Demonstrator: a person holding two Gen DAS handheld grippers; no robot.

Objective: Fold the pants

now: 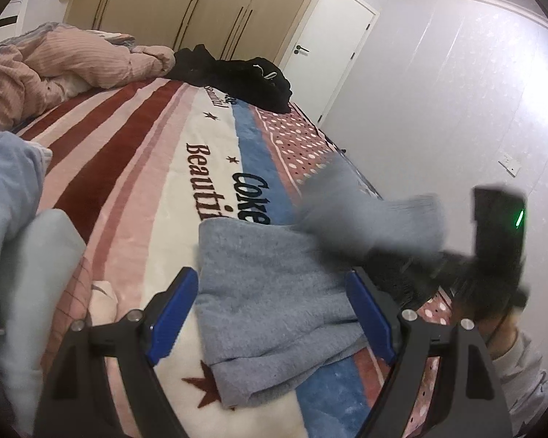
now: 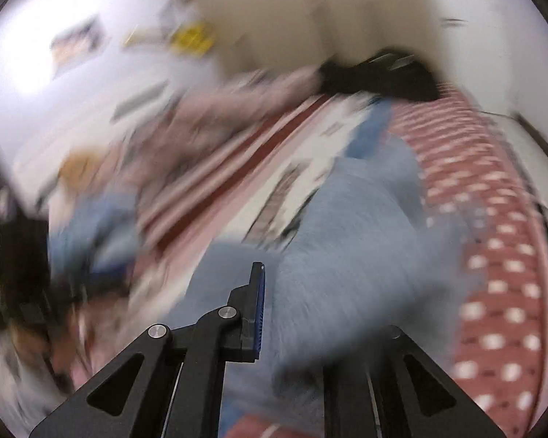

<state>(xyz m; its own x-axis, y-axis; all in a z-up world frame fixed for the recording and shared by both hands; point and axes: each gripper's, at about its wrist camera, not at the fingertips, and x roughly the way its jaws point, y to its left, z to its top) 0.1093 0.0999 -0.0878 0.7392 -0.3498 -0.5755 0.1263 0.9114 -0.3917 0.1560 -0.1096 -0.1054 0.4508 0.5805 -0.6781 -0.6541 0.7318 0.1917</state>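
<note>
Two grippers work on the bed: our left gripper (image 1: 274,314) stands wide, its blue pads either side of the grey-blue pants (image 1: 274,292) lying folded on the striped blanket (image 1: 135,182) just ahead. To its right, our right gripper (image 2: 310,314) grips a blurred end of the pants, raised off the blanket. Farther ahead lie a pink quilt (image 1: 54,62) at left and black clothes (image 1: 237,73) beyond.

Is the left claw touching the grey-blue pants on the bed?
Cannot tell. In the left wrist view the left claw is wide open, and the grey-blue pants lie between its blue fingers, but whether a pad meets the cloth does not show.
</note>
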